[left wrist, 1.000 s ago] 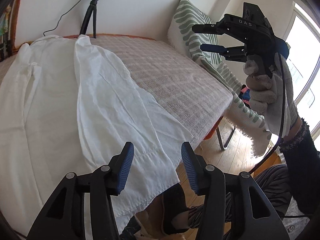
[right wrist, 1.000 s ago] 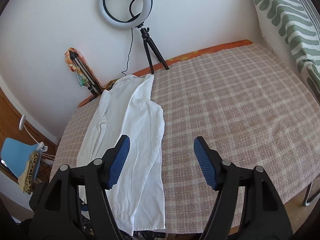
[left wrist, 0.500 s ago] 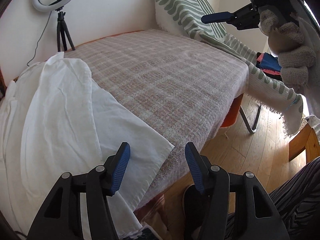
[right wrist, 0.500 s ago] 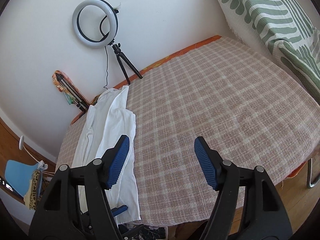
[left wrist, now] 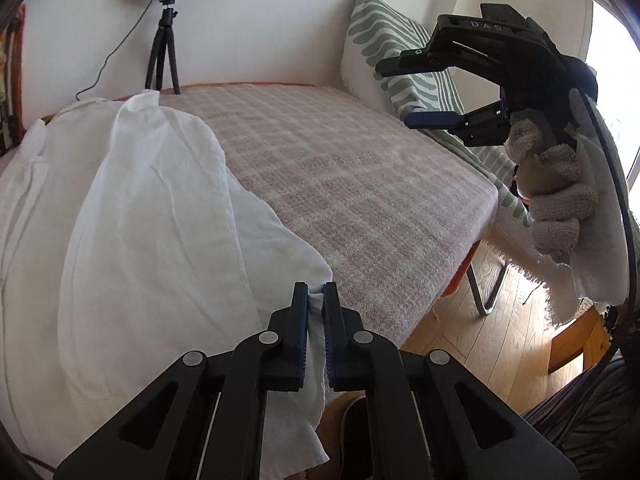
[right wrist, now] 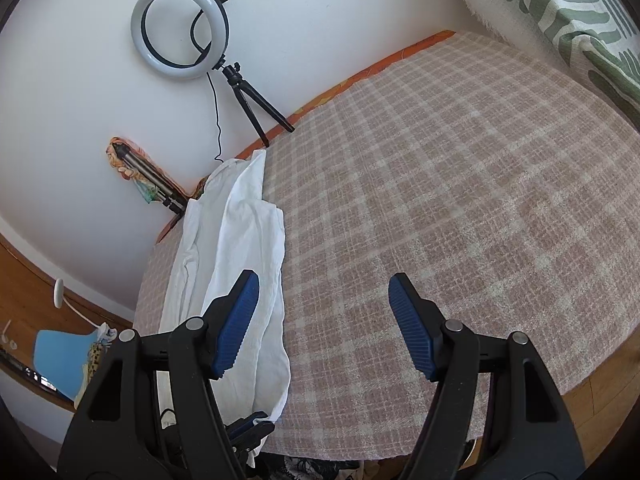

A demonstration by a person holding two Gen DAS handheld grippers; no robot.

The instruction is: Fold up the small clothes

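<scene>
A long white crumpled cotton garment (left wrist: 132, 216) is being spread along the left side of a bed covered by a pink-and-cream checked woven blanket (left wrist: 360, 184), its near end hanging over the bed's edge. Its near right corner is being pinched by the left gripper (left wrist: 316, 320), whose jaws have just been closing and are now being pressed together on the cloth (blue pads, black frame). Further right, the right gripper (left wrist: 400, 94) is being held above the blanket in a grey knitted-glove hand (left wrist: 556, 184), its jaws being kept spread with nothing between them.
</scene>
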